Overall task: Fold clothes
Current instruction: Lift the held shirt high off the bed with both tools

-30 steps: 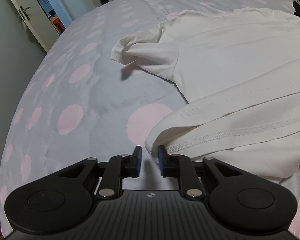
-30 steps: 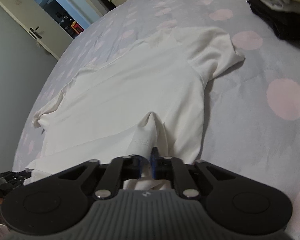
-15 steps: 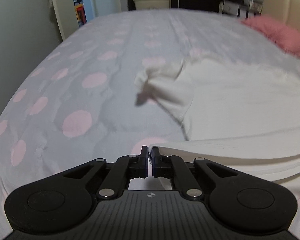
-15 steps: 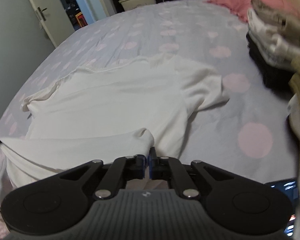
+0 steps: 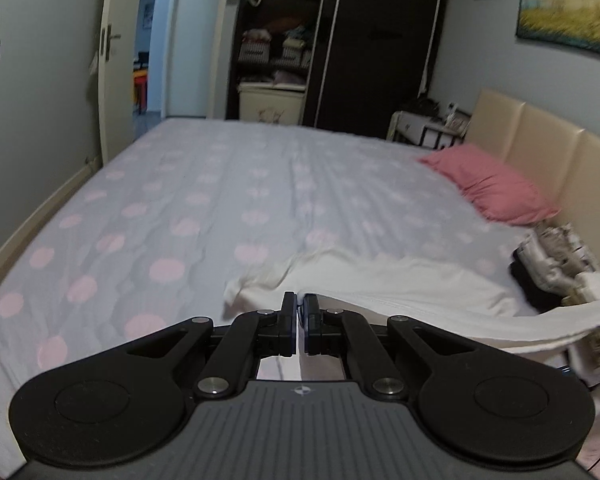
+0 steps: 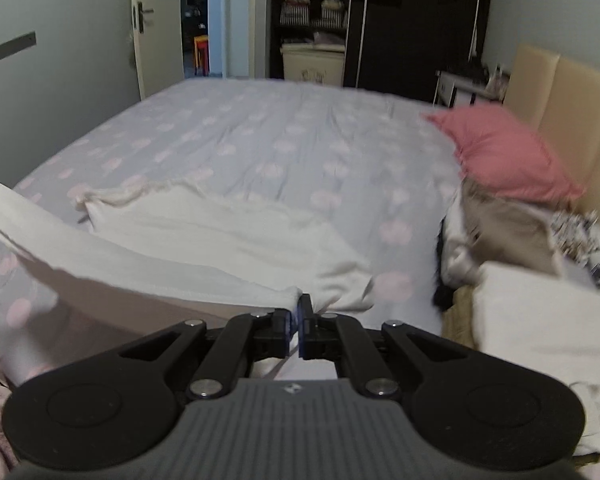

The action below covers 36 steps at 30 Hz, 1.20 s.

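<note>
Both grippers, left [image 5: 300, 322] and right [image 6: 299, 326], fingers clamped on white T-shirt [image 6: 220, 236] hem, now lifted off bed [image 5: 220, 184]; fold-over starting.

shirt [image 5: 400, 280] on bed [image 5: 220, 200], near edge raised off it | pillow [image 5: 492, 188] behind, to my right, against headboard [image 5: 540, 148] | clothes pile [image 6: 520, 264] right of shirt | wardrobe [image 5: 340, 40] beyond bed (door [image 5: 112, 60] left of it)

Right gripper [image 6: 300, 310] pinches the white shirt [image 6: 204, 236] hem — lifted off the bed [image 6: 284, 136].
</note>
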Motion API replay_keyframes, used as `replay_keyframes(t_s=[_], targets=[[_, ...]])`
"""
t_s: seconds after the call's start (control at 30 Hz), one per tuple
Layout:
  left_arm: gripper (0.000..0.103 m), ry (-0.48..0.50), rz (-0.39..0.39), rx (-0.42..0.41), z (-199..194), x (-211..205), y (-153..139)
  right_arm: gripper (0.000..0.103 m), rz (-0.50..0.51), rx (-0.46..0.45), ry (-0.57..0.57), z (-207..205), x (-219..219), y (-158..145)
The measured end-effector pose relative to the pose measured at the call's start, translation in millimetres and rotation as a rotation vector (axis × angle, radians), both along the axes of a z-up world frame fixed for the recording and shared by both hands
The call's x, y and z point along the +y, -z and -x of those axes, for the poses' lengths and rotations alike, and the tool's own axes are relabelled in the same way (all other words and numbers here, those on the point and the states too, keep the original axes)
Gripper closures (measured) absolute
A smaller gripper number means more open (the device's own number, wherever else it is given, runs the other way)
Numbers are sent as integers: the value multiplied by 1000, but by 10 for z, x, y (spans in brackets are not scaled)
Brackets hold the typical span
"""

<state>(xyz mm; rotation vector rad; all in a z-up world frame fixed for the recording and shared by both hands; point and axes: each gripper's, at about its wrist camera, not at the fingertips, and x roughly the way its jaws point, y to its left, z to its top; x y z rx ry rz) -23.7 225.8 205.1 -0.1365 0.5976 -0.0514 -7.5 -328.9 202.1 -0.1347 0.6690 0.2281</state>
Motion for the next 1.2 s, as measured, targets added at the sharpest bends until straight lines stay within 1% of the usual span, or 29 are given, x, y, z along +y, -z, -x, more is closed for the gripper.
replay_keyframes(t_s=[0.17,0.2,0.3,0.4,0.53,0.67,0.73,0.77,0.83,0.9,0.97,1.0,1.03,1.07,1.13,1.2], targets=[[102,6,17,-67,239,19,-493,99,21,-91,-9,317,-42,-556],[102,-1,28,-96,294,37,-608,99,18,-117,-12,384,-37,-670],[102,-6,31,-197,456,26,-918,99,11,-209,-32,579,-21,-1016],[102,-8,25,-335,607,-8,-1280,99,-8,-349,-21,766,-43,-1392],[102,-11,-9,-512,728,-117,-1813,99,-56,-527,1,972,-119,-1980],[102,-16,-44,-643,741,-258,-2329,99,-73,-664,15,1092,-169,-2506],[102,-17,-53,-689,713,-322,-2563,99,-72,-716,22,1099,-183,-2730],[102,-15,-56,-701,680,-355,-2644,99,-77,-728,26,1063,-189,-2814],[102,-17,-73,-706,555,-432,-2775,99,-89,-746,32,975,-202,-2962],[102,-16,-70,-678,389,-484,-2823,99,-110,-730,34,796,-213,-3016],[102,-23,-48,-619,101,-486,-2755,99,-106,-678,47,492,-166,-2953],[102,-34,-39,-569,-109,-512,-2693,99,-100,-643,54,298,-131,-2895],[102,-47,-52,-520,-292,-537,-2618,99,-95,-608,62,89,-103,-2828],[102,-64,-83,-475,-517,-591,-2534,99,-93,-572,73,-145,-84,-2748],[102,-96,-132,-410,-905,-600,-2387,99,-86,-514,96,-623,-57,-2598],[102,-118,-134,-378,-1221,-556,-2266,99,-88,-488,129,-1042,-33,-2496]])
